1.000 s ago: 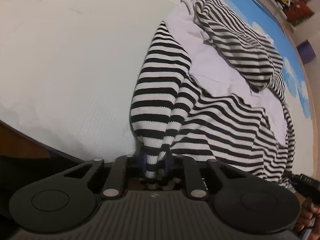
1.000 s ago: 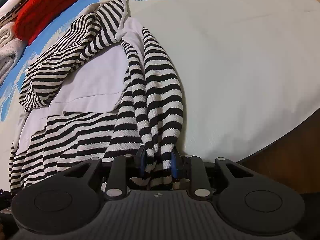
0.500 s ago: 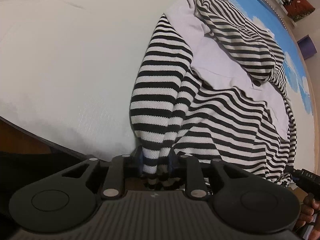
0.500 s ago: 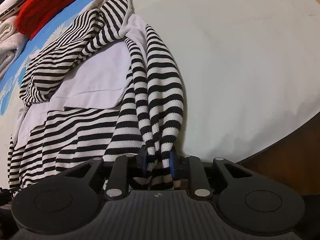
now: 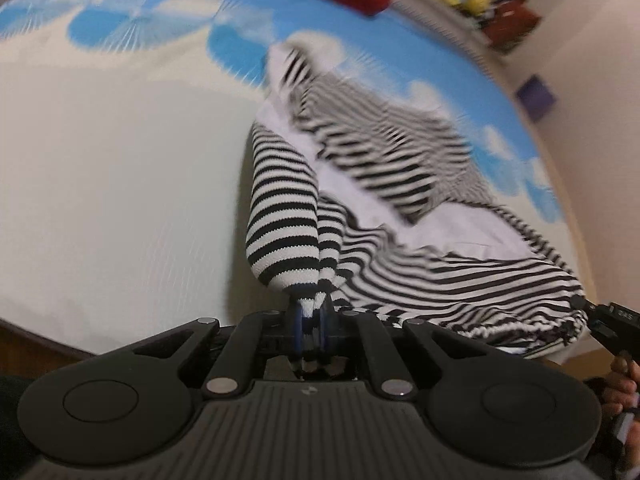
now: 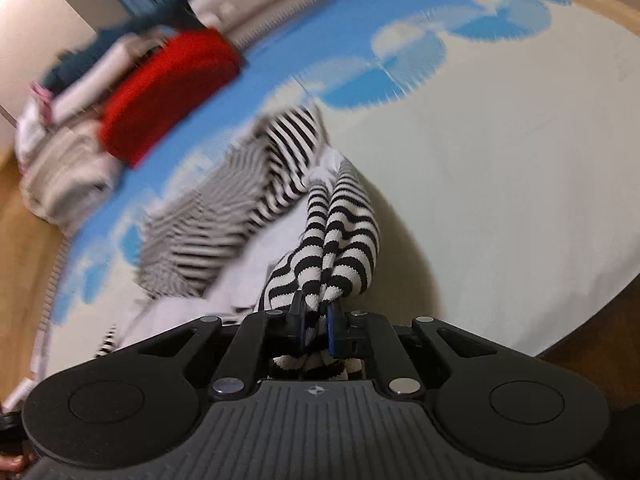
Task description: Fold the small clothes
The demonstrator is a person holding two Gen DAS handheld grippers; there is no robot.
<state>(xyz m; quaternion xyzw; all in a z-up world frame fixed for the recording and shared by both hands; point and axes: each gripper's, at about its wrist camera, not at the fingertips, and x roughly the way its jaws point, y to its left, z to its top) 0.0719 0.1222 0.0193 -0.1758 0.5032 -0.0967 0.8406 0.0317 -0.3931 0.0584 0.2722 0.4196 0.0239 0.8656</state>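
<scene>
The left gripper [image 5: 311, 330] has its blue-padded jaws pinched tight on a bunched fold of the striped garment [image 5: 284, 216], which rises from the jaws toward 12 o'clock and spreads away to 2 and 3 o'clock over the white mat [image 5: 112, 184]. The right gripper [image 6: 316, 330] is likewise clamped on gathered striped knit [image 6: 340, 236], with the rest of the cloth trailing toward 10 o'clock. Much of the far fabric is smeared by motion, so its folds are hard to read; a pale panel [image 5: 452, 236] seems to lie across the stripes. Beyond, at 12 o'clock in the left view, runs a blue-and-white patterned cover [image 5: 160, 28]. A red folded item [image 6: 168, 92] sits at 10 o'clock in the right view, beside a heap of pale laundry [image 6: 60, 176].
</scene>
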